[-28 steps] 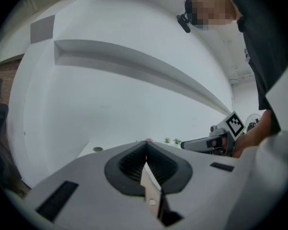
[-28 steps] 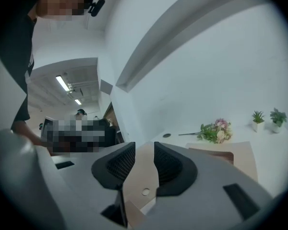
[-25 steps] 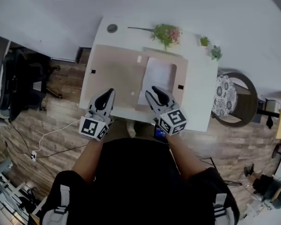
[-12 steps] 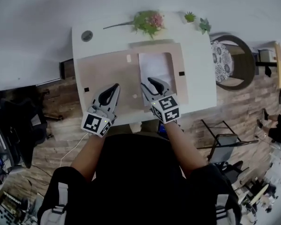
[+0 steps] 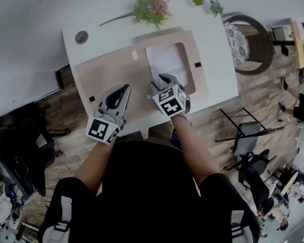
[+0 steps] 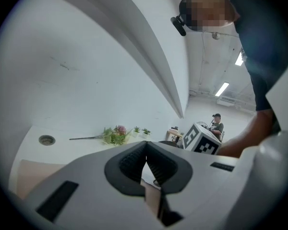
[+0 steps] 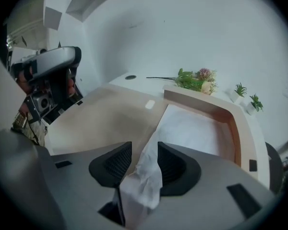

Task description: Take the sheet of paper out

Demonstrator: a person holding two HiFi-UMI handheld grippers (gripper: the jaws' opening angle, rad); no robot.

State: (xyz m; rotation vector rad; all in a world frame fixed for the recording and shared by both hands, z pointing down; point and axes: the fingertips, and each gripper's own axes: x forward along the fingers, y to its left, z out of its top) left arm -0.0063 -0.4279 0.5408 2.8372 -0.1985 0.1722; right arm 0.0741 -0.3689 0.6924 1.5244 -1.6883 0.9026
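White desk [image 5: 220, 77] on wood floor [image 5: 253, 110]. Open beige cardboard folder [image 5: 106, 77] lies on it, with the white sheet of paper [image 5: 167, 59] in its right half. Right gripper [image 7: 144, 152] jaws are opening round the sheet's crumpled near-left corner, likely to pinch it. Left gripper [image 5: 122, 90], jaws together, is over the folder's left half, probably to steady it.

Scanning for print and there's nothing to read here; no words, no numbers, no brand names on any surface; the only signs are the black-and-white square patterns on the left marker cube [image 5: 102, 130] and the right marker cube [image 5: 168, 103], and those are coded blocks, not letters; the small dark tabs [image 5: 198, 65] on the tan board [image 5: 111, 75] are too small to make out.
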